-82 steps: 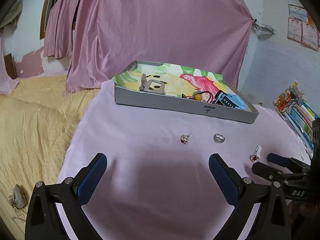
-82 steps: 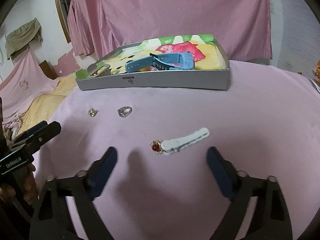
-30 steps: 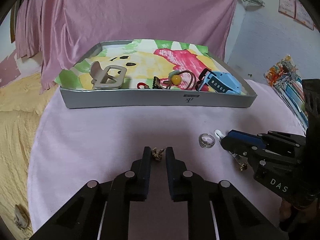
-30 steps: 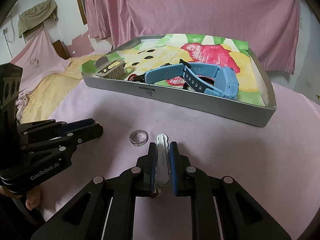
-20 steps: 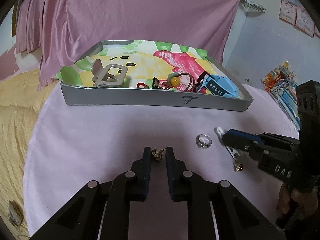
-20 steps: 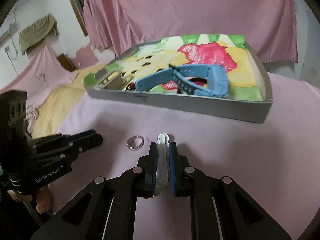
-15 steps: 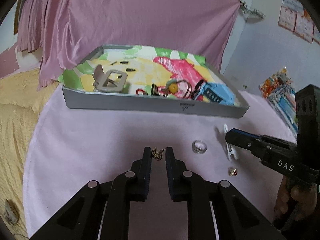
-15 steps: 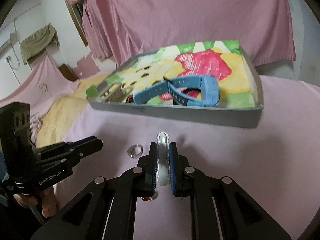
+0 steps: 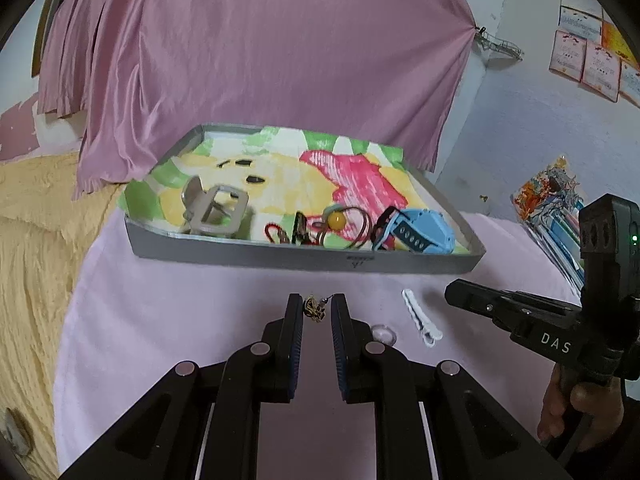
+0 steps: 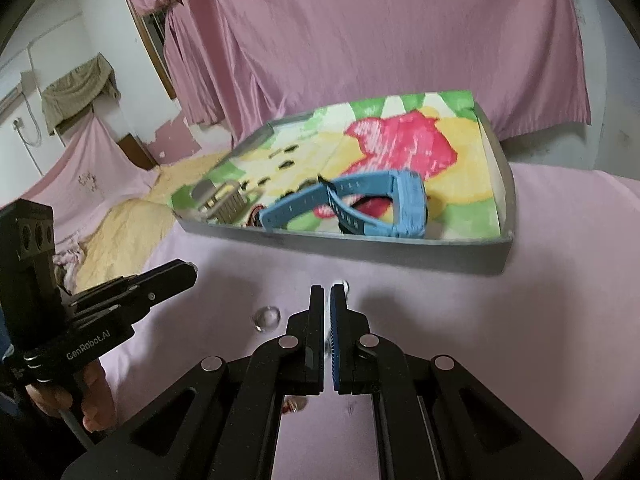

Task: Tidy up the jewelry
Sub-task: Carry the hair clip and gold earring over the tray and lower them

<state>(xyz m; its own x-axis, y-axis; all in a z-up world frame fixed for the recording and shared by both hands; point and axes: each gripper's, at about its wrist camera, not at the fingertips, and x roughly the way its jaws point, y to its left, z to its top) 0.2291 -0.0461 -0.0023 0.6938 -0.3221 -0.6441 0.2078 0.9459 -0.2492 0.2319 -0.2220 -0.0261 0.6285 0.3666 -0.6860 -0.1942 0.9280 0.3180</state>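
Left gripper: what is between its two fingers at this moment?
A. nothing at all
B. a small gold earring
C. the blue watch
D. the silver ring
B: the left wrist view shows the left gripper shut on a small gold earring, while the silver ring lies on the pink cloth and the blue watch lies in the tray.

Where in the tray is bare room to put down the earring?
Bare: the back of the tray, on the pink and yellow print behind the blue watch. Crowded: the front wall, lined by the grey clip, hair ties and watch.
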